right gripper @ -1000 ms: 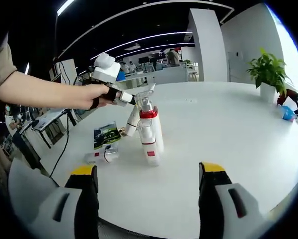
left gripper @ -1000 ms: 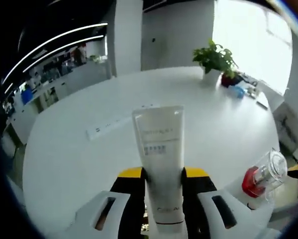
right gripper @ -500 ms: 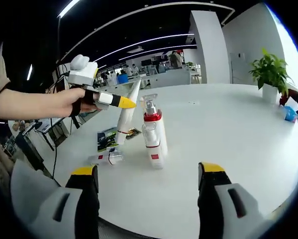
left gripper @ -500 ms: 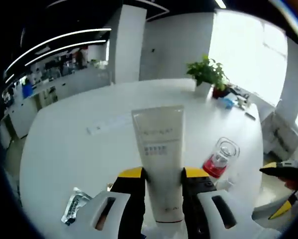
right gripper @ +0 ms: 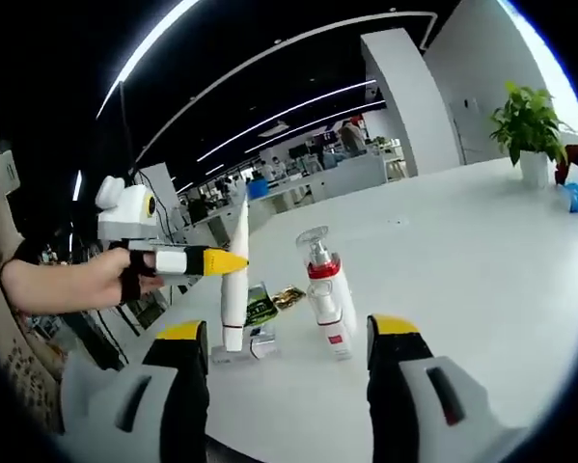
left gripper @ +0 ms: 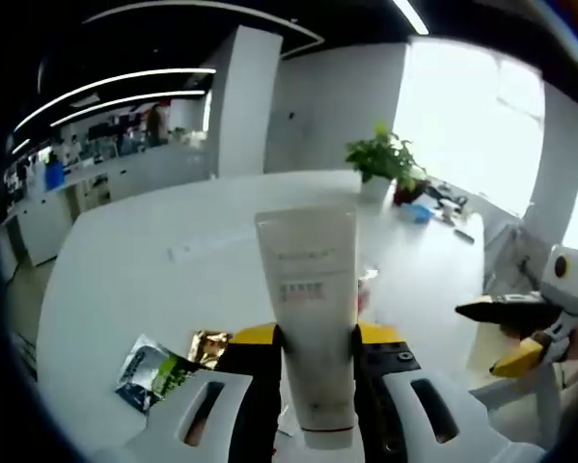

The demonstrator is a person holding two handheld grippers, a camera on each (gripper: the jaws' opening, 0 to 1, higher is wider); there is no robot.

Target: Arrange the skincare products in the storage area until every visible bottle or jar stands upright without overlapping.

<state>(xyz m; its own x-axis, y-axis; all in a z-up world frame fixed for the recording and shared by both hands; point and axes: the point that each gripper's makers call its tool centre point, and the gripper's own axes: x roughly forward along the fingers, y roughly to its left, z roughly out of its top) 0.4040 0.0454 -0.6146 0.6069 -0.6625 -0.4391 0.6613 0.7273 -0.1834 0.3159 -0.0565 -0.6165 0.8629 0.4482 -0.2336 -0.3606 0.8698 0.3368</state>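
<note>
I see the round white table (left gripper: 134, 280) spread out ahead of both tongs, with a potted plant (right gripper: 526, 125) far off at its back edge. In the left gripper view my left tongs (left gripper: 308, 347) are closed on the cream tube (left gripper: 308, 318), which stands up between the two yellow-tipped jaws with its flat crimped end away from me and its lower end down between them. In the right gripper view the same left tongs (right gripper: 233, 261) come in from the left, held in a hand (right gripper: 103, 280), and the tube (right gripper: 235, 280) hangs upright with its cap end just above or on the table; I cannot tell if it touches. My right tongs (right gripper: 284, 333) are wide open with nothing between the jaws. Ahead of them, a little right of the tube, the pump bottle (right gripper: 329, 299) with the red collar and clear cap stands on the table, leaning slightly. A small vial (right gripper: 245, 349) lies flat near the tube's foot. Behind it lie a green sachet (right gripper: 261, 304) and a gold sachet (right gripper: 289, 295); the left gripper view has both sachets just left of the jaws.
</note>
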